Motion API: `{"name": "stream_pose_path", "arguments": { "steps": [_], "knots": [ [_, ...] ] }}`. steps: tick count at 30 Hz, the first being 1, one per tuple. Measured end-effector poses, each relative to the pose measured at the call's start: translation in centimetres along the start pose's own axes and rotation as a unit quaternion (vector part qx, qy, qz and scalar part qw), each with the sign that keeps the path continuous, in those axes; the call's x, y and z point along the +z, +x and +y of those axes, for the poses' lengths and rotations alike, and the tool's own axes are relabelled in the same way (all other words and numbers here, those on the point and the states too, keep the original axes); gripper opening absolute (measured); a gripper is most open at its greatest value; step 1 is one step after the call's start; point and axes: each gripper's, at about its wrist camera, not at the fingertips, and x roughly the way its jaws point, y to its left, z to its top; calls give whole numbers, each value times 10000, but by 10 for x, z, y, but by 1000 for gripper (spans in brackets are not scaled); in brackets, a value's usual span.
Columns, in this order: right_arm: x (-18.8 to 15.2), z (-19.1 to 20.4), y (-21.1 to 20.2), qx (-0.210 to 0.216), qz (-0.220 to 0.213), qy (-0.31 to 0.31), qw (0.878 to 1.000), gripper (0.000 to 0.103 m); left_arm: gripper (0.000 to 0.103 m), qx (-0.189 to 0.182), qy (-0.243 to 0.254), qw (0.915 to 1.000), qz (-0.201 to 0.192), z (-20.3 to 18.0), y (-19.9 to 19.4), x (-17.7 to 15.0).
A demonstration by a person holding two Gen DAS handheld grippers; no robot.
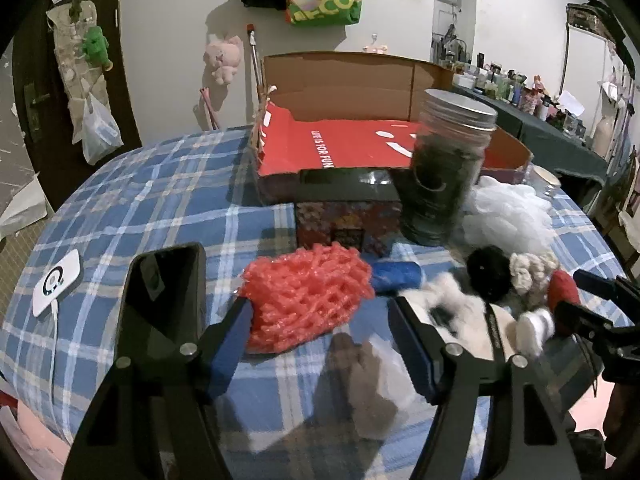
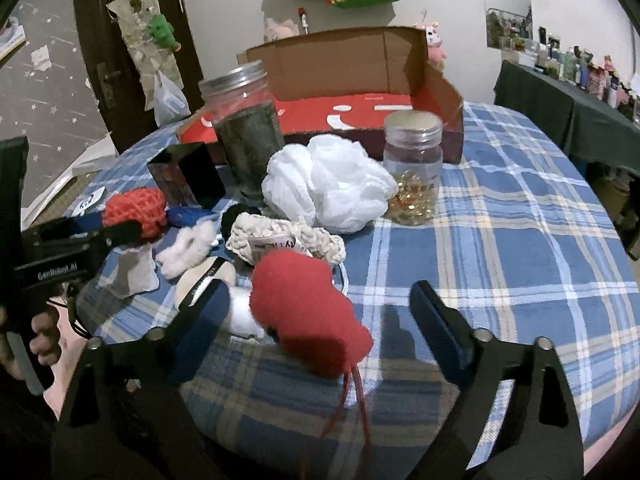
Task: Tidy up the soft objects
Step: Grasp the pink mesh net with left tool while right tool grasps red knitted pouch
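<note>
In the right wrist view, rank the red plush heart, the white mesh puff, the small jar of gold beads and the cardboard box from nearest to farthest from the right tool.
1. Red plush heart: between the right tool's fingers, left of centre.
2. White mesh puff: mid-table, behind the heart.
3. Small jar of gold beads: just right of the puff, slightly farther.
4. Cardboard box: at the back.
</note>
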Motion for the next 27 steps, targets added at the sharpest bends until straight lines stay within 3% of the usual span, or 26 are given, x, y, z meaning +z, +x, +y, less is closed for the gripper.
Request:
{"name": "stream_pose_path", "arguments": {
  "steps": [7,9,13,17,27],
  "knots": [
    [1,1,10,46,194,-48,9998,63,72,177,130,9997,57,4,17,14],
    [1,0,11,84,204,-21,9998,61,72,207,98,9997,127,6,23,16],
    [0,-1,13,158,250,-5,9996,49,60,237,66,9996,102,9,25,18],
    [0,0,10,131,209,-64,9997,48,43,145,95,9998,57,9,15,19],
    [9,-1,-16,254,2,-15,9997,47,35,-229,114,9997,42,3,-17,10]
  ]
}}
